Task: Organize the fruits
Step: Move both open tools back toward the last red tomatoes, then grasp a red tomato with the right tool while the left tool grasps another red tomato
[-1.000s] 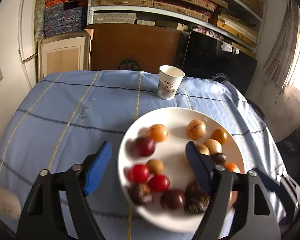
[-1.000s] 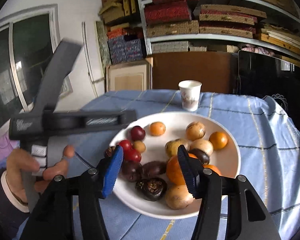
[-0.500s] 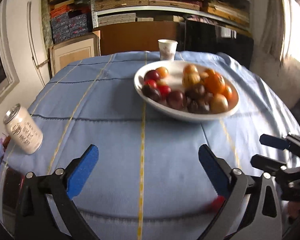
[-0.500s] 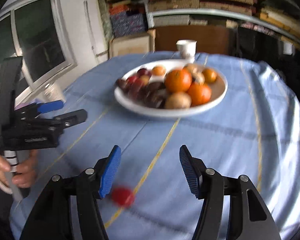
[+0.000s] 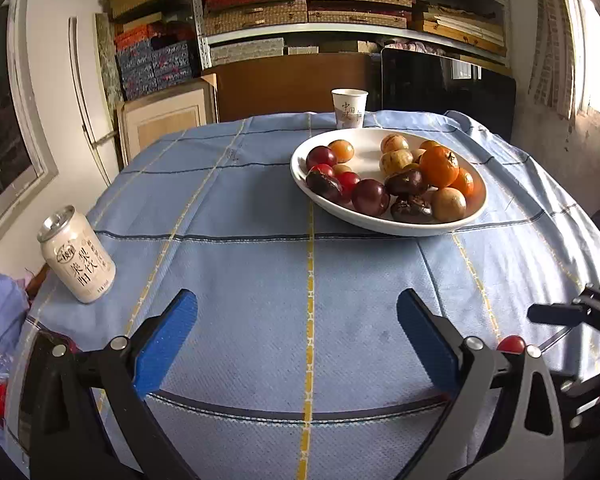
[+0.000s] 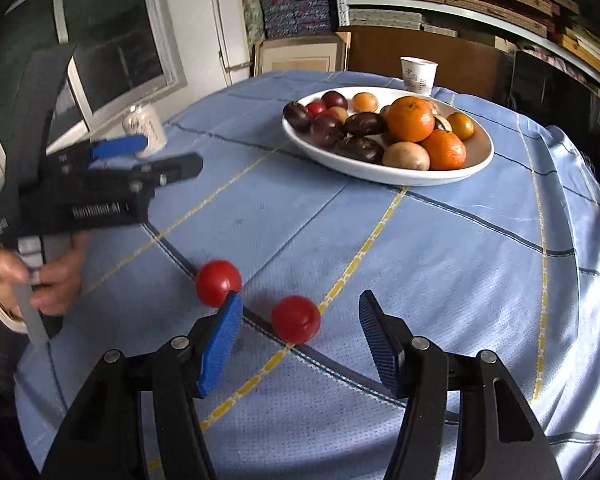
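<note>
Left gripper (image 5: 296, 336) stands fully spread with nothing between its blue pads, and right gripper (image 6: 300, 336) is released, jaws apart, with a red fruit (image 6: 296, 319) lying on the cloth between the pads and touching neither. A second ago both grippers were poised over the white plate (image 5: 380, 222), the left narrower and the right about as wide as now; both have since withdrawn to the near part of the tabletop (image 5: 260, 280), and the plate now lies well ahead of them. Two red fruits that were not on the cloth then now rest there: the one named above and a second red fruit (image 6: 217, 282) just beside the right gripper's left pad, on its outer side. In the left wrist view one red fruit shows only as a sliver behind the right finger. The plate holds oranges, brown fruits, dark purple fruits and small red ones. A paper cup (image 5: 349, 108) stands just behind the plate. A drinks can (image 5: 76, 260) stands upright near the left edge of the tabletop, well apart from the plate. A hand (image 6: 36, 276) grips the left gripper's handle.
</note>
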The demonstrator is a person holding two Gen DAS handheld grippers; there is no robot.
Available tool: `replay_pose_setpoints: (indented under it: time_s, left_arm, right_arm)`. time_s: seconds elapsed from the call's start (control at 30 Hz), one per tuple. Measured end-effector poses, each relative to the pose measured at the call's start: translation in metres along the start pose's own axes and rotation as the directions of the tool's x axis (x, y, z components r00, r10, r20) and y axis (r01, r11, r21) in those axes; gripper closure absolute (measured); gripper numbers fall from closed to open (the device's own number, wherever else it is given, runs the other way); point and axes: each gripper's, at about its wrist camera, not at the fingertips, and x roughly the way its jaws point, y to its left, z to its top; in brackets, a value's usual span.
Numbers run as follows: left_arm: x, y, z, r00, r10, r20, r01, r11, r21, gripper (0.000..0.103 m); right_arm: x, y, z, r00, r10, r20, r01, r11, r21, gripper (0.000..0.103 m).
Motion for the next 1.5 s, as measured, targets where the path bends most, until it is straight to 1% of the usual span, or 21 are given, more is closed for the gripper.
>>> replay_pose_setpoints:
  time_s: [0.07, 0.13, 0.37, 0.6, 0.73, 0.77, 0.83, 0.87, 0.9, 0.93, 0.97, 1.0, 1.03, 1.1, 1.13, 1.23, 1.33, 1.37, 1.5]
  left_arm:
    - [0.0, 0.001, 0.0, 1.0, 0.0, -0.004, 0.0, 1.0, -0.007, 0.005]
    - [0.0, 0.002, 0.0, 1.0, -0.007, -0.009, 0.007, 1.0, -0.014, 0.005]
    - [0.002, 0.005, -0.001, 0.999, -0.04, -0.032, 0.038, 0.998, -0.042, 0.005]
    - [0.002, 0.004, 0.0, 0.999, -0.032, -0.032, 0.031, 0.999, -0.034, 0.005]
    - [0.003, 0.004, -0.001, 0.998, -0.04, -0.038, 0.038, 0.999, -0.033, 0.005]
    - [0.004, 0.003, -0.002, 0.997, -0.053, -0.047, 0.052, 0.998, -0.029, 0.005]
    - [0.007, -0.002, -0.004, 0.986, -0.143, -0.086, 0.143, 0.99, -0.011, 0.005]
    - [0.007, -0.005, -0.006, 0.975, -0.198, -0.105, 0.199, 0.98, -0.003, 0.005]
    - [0.006, -0.01, -0.008, 0.958, -0.258, -0.124, 0.262, 0.965, 0.013, 0.005]
    - [0.004, -0.015, -0.01, 0.948, -0.289, -0.13, 0.296, 0.955, 0.031, 0.007]
    - [0.001, -0.023, -0.013, 0.937, -0.32, -0.139, 0.331, 0.941, 0.067, 0.017]
    - [-0.001, -0.028, -0.016, 0.93, -0.338, -0.147, 0.353, 0.931, 0.091, 0.029]
    - [-0.002, -0.033, -0.018, 0.918, -0.362, -0.163, 0.381, 0.918, 0.112, 0.033]
    - [-0.003, -0.043, -0.025, 0.899, -0.393, -0.193, 0.423, 0.894, 0.148, 0.048]
    - [-0.003, -0.048, -0.028, 0.897, -0.394, -0.201, 0.427, 0.889, 0.165, 0.05]
    - [-0.005, -0.059, -0.034, 0.899, -0.384, -0.211, 0.425, 0.88, 0.212, 0.052]
    - [-0.007, -0.063, -0.036, 0.893, -0.395, -0.217, 0.44, 0.869, 0.228, 0.057]
    - [-0.007, -0.065, -0.037, 0.892, -0.394, -0.221, 0.441, 0.867, 0.232, 0.059]
    - [-0.001, -0.07, -0.039, 0.888, -0.387, -0.249, 0.444, 0.863, 0.24, 0.065]
  right_arm:
    - [0.002, 0.003, -0.001, 1.0, -0.007, -0.01, 0.007, 1.0, -0.013, 0.043]
    - [0.003, 0.003, -0.002, 1.0, -0.003, -0.019, 0.003, 1.0, -0.019, 0.048]
    - [0.006, 0.002, -0.003, 0.999, -0.005, -0.033, 0.004, 1.0, -0.022, 0.057]
    - [0.012, 0.002, -0.003, 0.998, -0.002, -0.059, 0.001, 1.0, -0.022, 0.073]
    - [0.011, 0.002, -0.004, 0.999, 0.002, -0.054, -0.003, 1.0, -0.02, 0.076]
    - [0.011, 0.002, -0.004, 0.999, 0.004, -0.054, -0.005, 1.0, -0.019, 0.076]
    - [0.009, -0.001, -0.003, 0.999, 0.004, -0.044, -0.004, 1.0, -0.005, 0.077]
    - [0.008, -0.002, -0.003, 0.999, 0.002, -0.038, -0.002, 1.0, 0.001, 0.077]
    - [0.006, -0.005, -0.002, 1.0, 0.001, -0.031, -0.001, 1.0, 0.015, 0.077]
    - [0.005, -0.008, -0.002, 1.0, 0.001, -0.025, 0.0, 1.0, 0.028, 0.077]
    - [0.005, -0.011, -0.001, 1.0, -0.001, -0.023, 0.002, 0.999, 0.04, 0.077]
    - [0.005, -0.014, -0.001, 1.0, -0.005, -0.023, 0.006, 0.999, 0.051, 0.077]
    - [0.005, -0.016, -0.001, 1.0, -0.009, -0.023, 0.011, 0.998, 0.06, 0.077]
    - [0.006, -0.018, -0.001, 1.0, -0.009, -0.025, 0.011, 0.998, 0.07, 0.077]
    - [0.006, -0.018, -0.001, 1.0, -0.009, -0.024, 0.011, 0.998, 0.07, 0.077]
    - [0.006, -0.017, -0.001, 1.0, -0.01, -0.021, 0.011, 0.998, 0.062, 0.077]
    - [0.007, -0.017, -0.001, 1.0, -0.011, -0.024, 0.012, 0.998, 0.061, 0.077]
    - [0.007, -0.017, -0.001, 1.0, -0.012, -0.025, 0.014, 0.998, 0.062, 0.077]
    - [0.007, -0.017, -0.001, 0.999, -0.018, -0.027, 0.02, 0.998, 0.06, 0.077]
